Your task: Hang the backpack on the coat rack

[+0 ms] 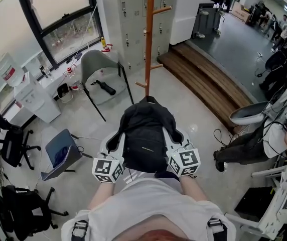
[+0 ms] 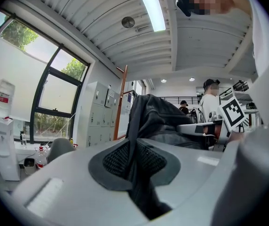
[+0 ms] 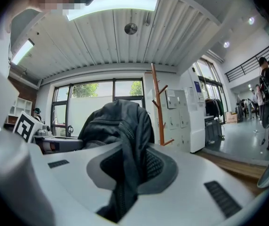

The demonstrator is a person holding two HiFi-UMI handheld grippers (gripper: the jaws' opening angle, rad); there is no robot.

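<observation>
A person carries a black backpack (image 1: 144, 134) toward a wooden coat rack (image 1: 149, 39). The bag sits at the centre of the head view, slung between two hand-held tools and clear of the floor. The left gripper (image 1: 114, 143) is clamped on dark fabric at the bag's left side. The right gripper (image 1: 176, 140) is clamped on a zipped edge at its right side. Each gripper view shows cloth pinched between the padded jaws, with the bulk of the bag rising just beyond them.

The rack stands straight ahead of both tools, in the upper middle of the head view. Its pole is upright and its pegs angle upward. One peg (image 1: 162, 10) juts right near the top of the frame, and a lower peg (image 1: 141, 84) points left just above the bag's near end. In that frame the bag's long axis runs from the person's chest up toward the pole, its top toward the rack. Neither hand looks nearer: the pole appears left of the bag in the left gripper view and right of it in the right gripper view. By that reading, the hang calls for lifting the bag's top onto a peg.

A small white mark on the bag's front is too small to read. A water bottle (image 2: 3, 100) at the left edge of the left gripper view carries a red label, also illegible.
</observation>
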